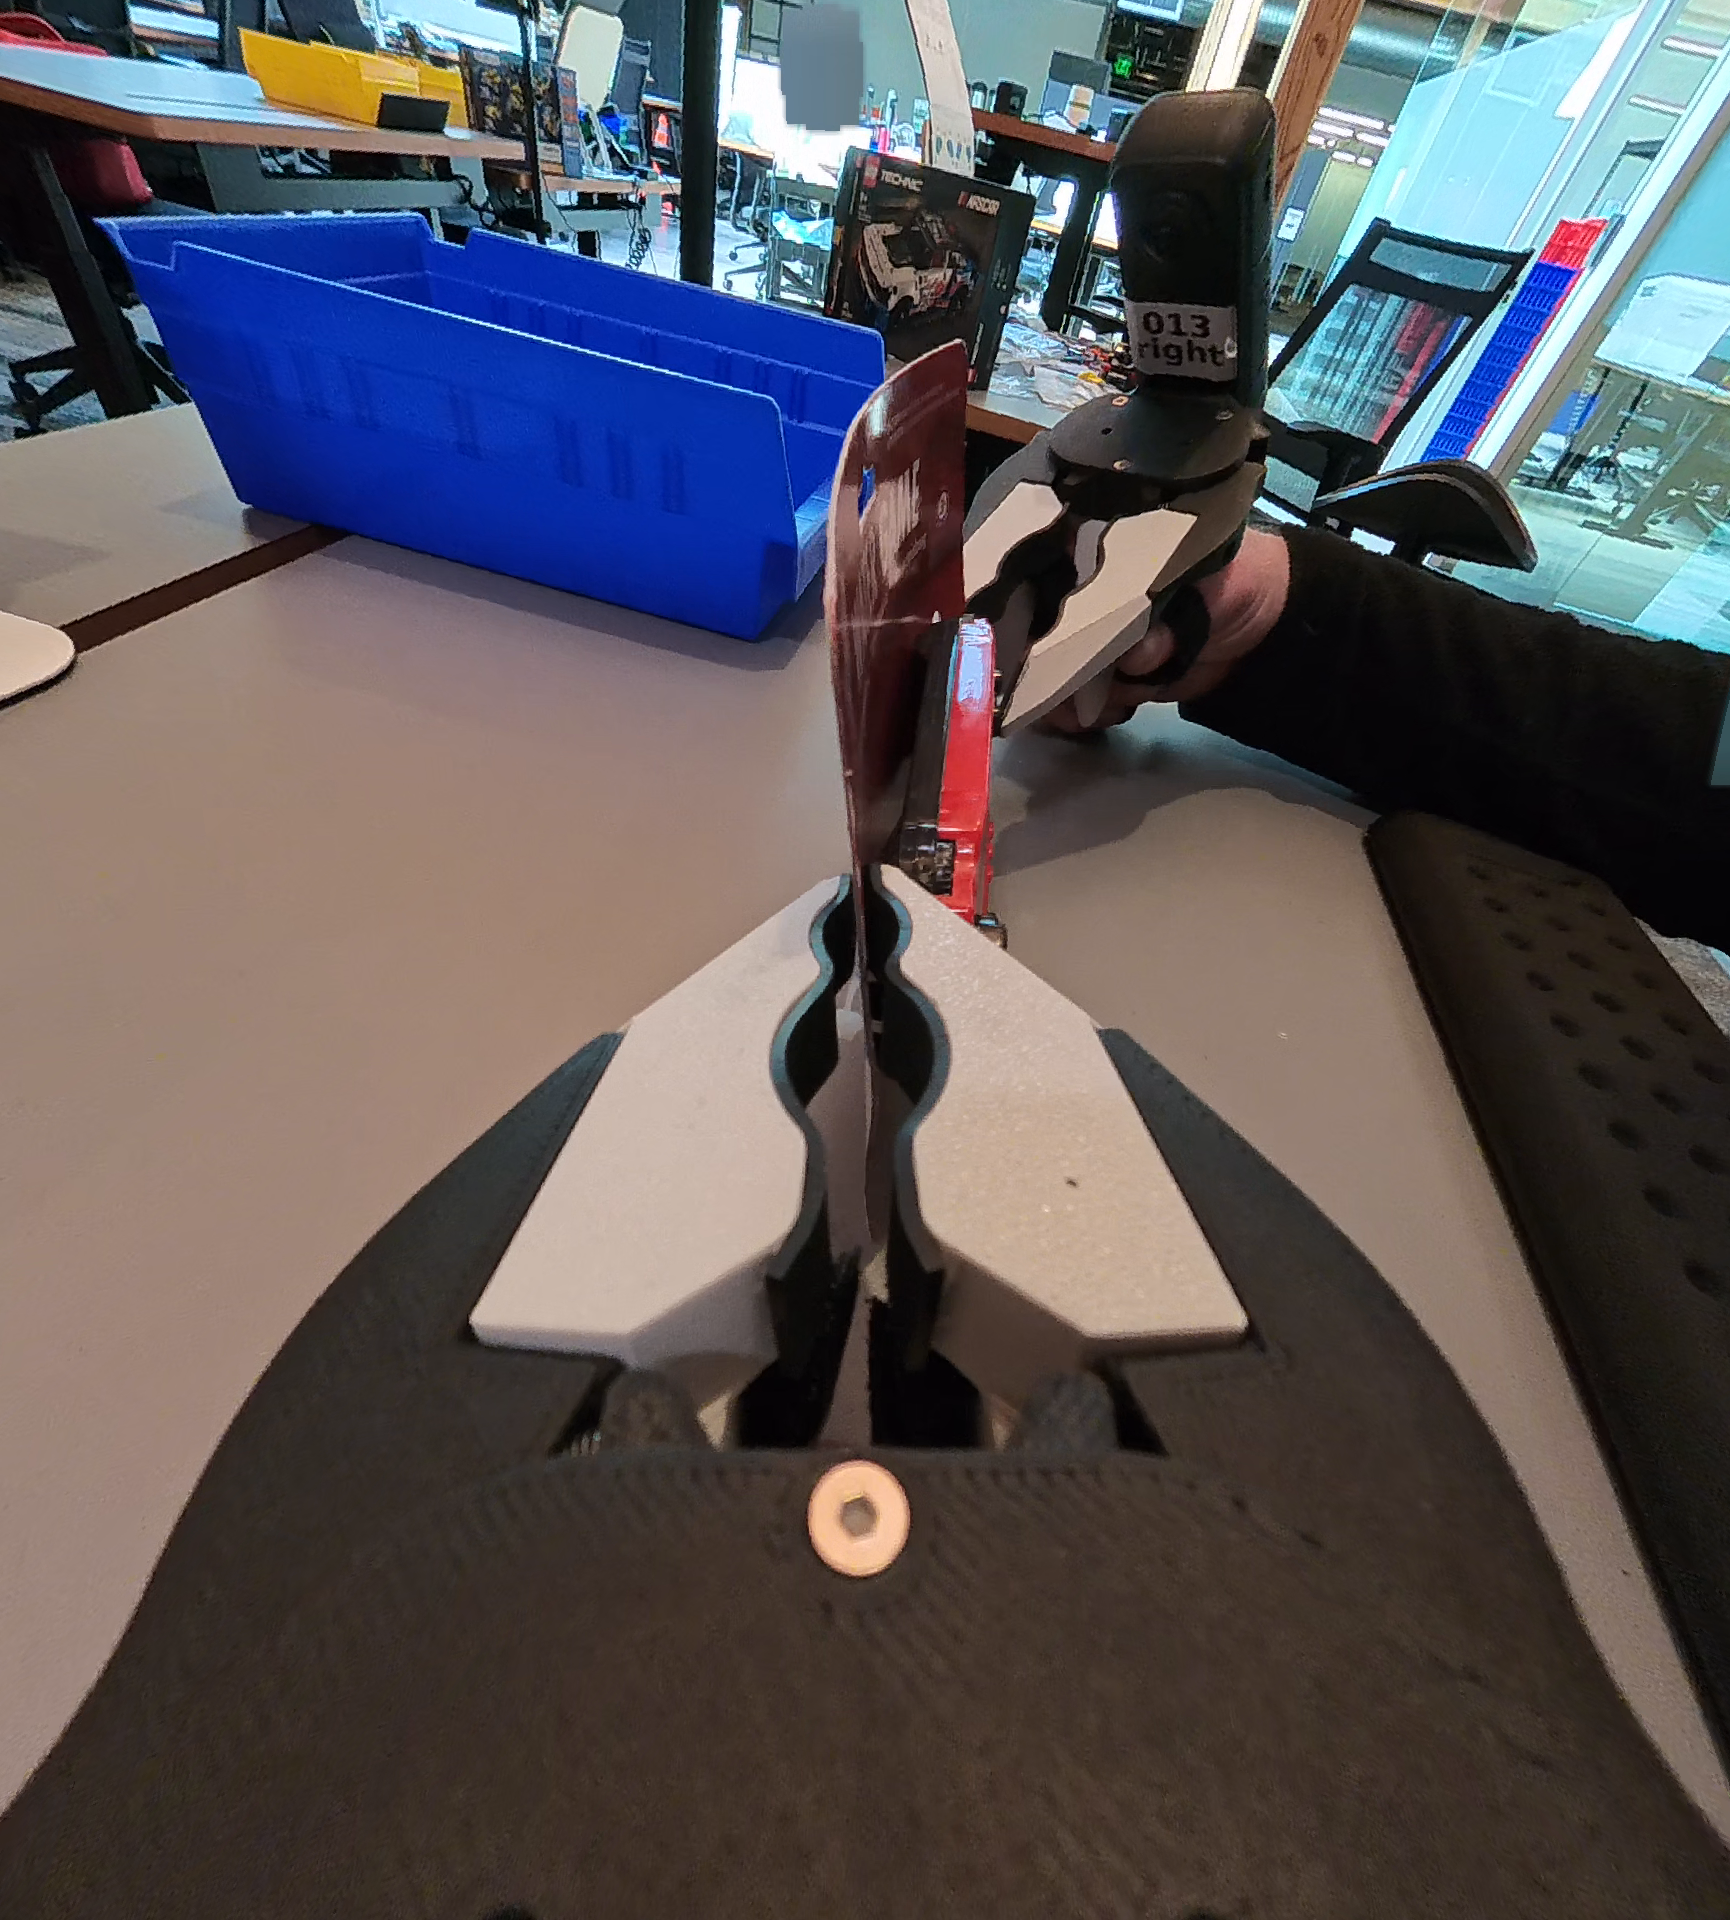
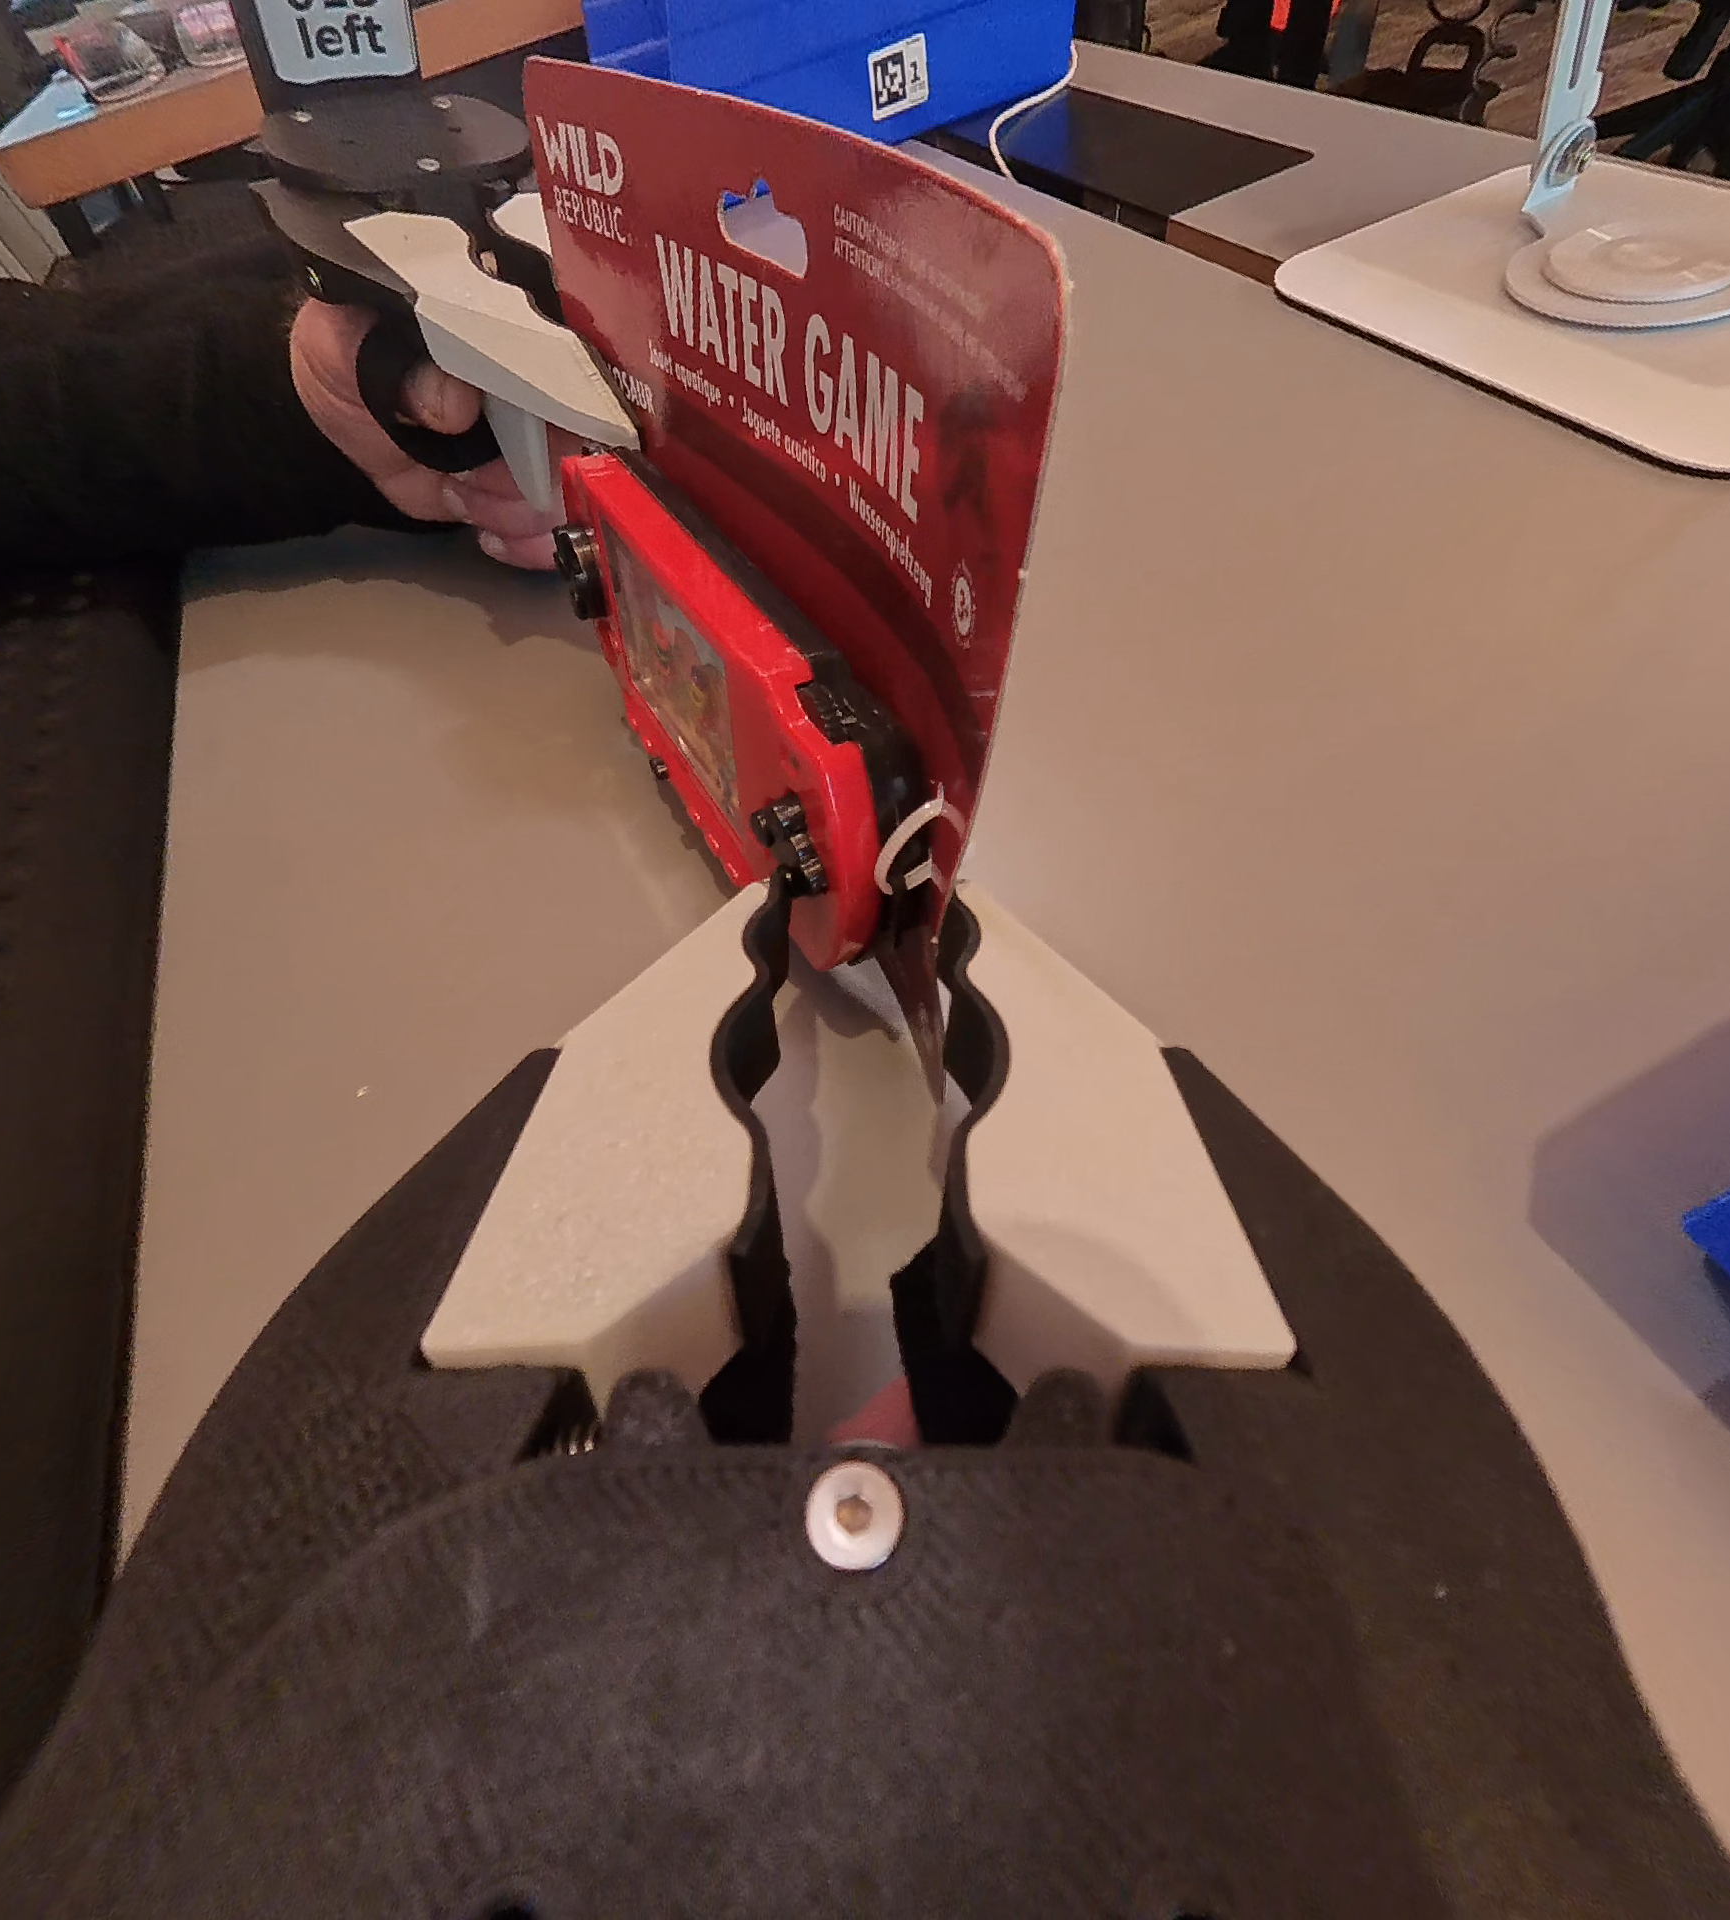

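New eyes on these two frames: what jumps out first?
A red handheld toy on a dark red backing card stands upright on the grey table, pinched between both tongs: left tongs shut on the card's edge, right tongs closed around the toy's other end. Behind sits a blue bin.

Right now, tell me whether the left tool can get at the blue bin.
Probably not freely: left tool is shut on the toy pack, also gripped by the right tool; the blue bin sits beyond it.
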Motion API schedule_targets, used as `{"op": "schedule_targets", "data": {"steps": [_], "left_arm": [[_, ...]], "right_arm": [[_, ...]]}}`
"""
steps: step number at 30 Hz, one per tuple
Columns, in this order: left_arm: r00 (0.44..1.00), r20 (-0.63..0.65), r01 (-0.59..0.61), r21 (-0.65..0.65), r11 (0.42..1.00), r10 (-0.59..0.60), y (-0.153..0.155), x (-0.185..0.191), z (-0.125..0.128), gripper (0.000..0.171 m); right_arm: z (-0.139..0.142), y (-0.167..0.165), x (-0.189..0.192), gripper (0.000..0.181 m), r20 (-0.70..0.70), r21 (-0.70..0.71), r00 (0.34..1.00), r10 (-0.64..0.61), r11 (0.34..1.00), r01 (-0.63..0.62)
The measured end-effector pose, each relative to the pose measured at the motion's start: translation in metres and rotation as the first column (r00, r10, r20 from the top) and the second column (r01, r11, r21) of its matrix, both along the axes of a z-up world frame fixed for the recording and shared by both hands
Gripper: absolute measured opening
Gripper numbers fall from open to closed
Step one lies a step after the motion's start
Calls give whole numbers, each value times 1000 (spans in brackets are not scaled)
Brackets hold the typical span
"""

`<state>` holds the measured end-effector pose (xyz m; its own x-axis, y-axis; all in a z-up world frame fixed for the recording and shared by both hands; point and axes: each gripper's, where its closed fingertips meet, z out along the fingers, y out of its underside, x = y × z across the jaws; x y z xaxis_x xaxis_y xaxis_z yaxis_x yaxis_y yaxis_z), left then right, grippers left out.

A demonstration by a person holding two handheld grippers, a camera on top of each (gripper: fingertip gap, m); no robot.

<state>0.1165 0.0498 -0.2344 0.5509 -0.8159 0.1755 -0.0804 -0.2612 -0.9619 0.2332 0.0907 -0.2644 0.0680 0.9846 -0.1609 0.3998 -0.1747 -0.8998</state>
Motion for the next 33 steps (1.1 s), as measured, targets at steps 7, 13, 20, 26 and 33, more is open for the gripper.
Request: {"op": "schedule_targets", "data": {"steps": [7, 13, 20, 26, 33], "left_arm": [[1000, 1, -1, -2, 1000, 1, 0, 0, 0, 0], [1000, 1, 8, 3, 1000, -8, -1, 2, 0, 0], [1000, 0, 5, 3, 1000, -5, -1, 2, 0, 0], [1000, 0, 6, 2, 1000, -6, -1, 3, 0, 0], [1000, -1, 7, 2, 1000, -7, -1, 4, 0, 0]], "right_arm": [[0, 0, 0, 25, 2, 6, 1000, 2, 1000, -2], [-2, 2, 1, 36, 9, 10, 1000, -11, 1000, 11], [-2, 2, 1, 37, 8, 9, 1000, -11, 1000, 11], [-2, 1, 2, 38, 5, 7, 1000, -11, 1000, 11], [0, 1, 2, 38, -5, 6, 1000, -7, 1000, 7]]}}
